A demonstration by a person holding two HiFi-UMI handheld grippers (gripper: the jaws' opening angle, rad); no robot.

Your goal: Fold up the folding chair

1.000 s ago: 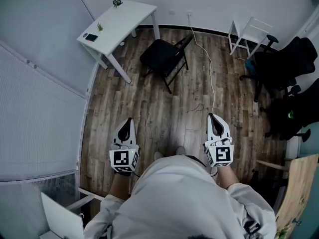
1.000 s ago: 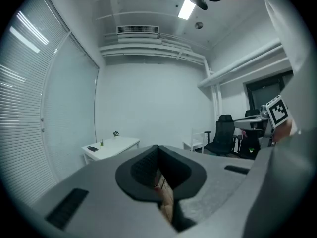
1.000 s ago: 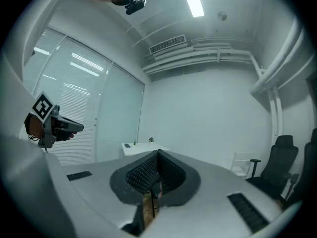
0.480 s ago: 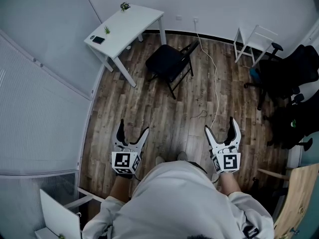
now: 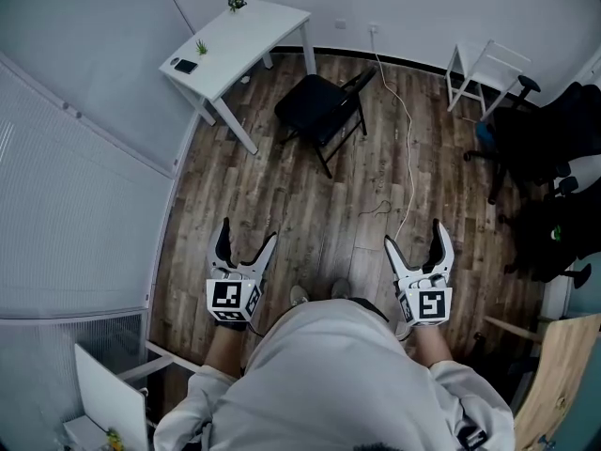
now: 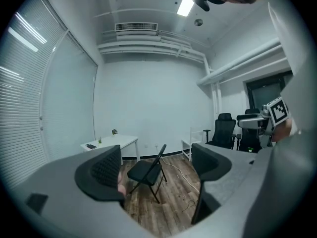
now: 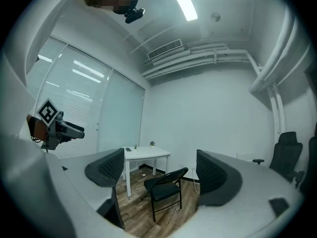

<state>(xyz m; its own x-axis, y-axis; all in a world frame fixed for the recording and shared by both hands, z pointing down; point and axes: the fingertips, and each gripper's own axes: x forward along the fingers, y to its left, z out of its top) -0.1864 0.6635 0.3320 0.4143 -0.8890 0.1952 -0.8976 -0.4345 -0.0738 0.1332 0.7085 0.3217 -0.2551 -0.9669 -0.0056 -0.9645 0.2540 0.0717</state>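
Black folding chair stands unfolded near the white counter, well apart from both claws; probably light, stiff, hinged; grip backrest and seat edge; left claw and right claw have just opened wide, empty

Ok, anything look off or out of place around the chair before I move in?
Only a white cable: it trails loose across the floor from the wall socket, passing close beside the folding chair, a possible snag. The chair itself stands unfolded and upright, no damage visible.
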